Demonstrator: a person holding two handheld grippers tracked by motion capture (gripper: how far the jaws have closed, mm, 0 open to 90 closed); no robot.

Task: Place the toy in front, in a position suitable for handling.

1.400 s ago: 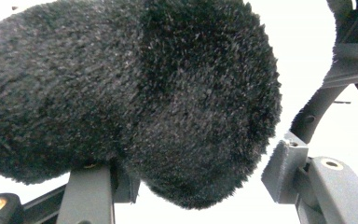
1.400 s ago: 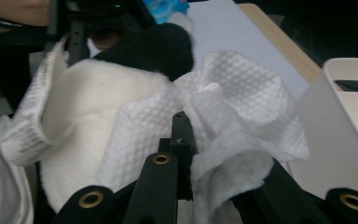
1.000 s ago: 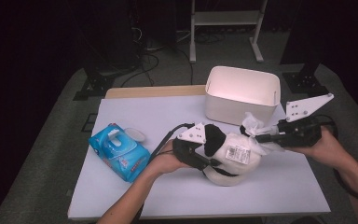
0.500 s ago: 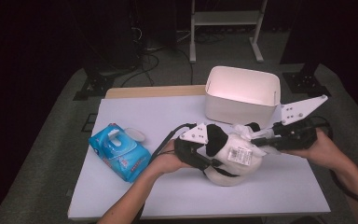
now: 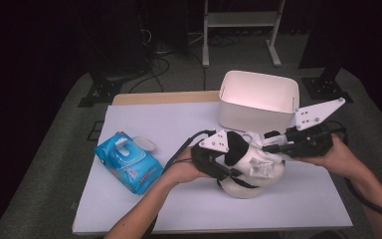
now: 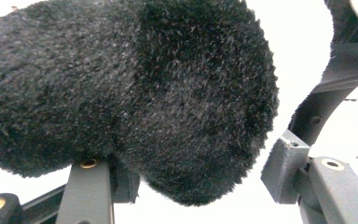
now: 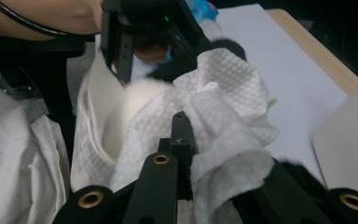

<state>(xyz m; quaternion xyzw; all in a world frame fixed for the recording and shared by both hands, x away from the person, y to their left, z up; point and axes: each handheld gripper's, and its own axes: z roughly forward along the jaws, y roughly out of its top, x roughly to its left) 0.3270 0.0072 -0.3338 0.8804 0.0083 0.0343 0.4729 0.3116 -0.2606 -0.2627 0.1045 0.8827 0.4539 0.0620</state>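
Note:
A white and black plush toy (image 5: 252,175) lies at the table's front middle. My left gripper (image 5: 230,155) comes from the left and is shut on a black furry part of it (image 6: 144,93), which bulges between the jaws. My right gripper (image 5: 272,144) comes from the right, shut on a crumpled white wipe (image 7: 214,112). The wipe (image 5: 256,141) rests against the top of the toy, close to the left gripper's body (image 7: 140,28). White cloth of the toy (image 7: 14,154) shows at the left of the right gripper view.
A blue pack of wet wipes (image 5: 128,162) with its lid flipped open lies at the front left. A white tub (image 5: 256,107) stands behind the toy at the back right. The white table top (image 5: 154,119) has bare room at the back left.
The right gripper with the wipe has shifted slightly left and down onto the toy. The left gripper and the toy have stayed put.

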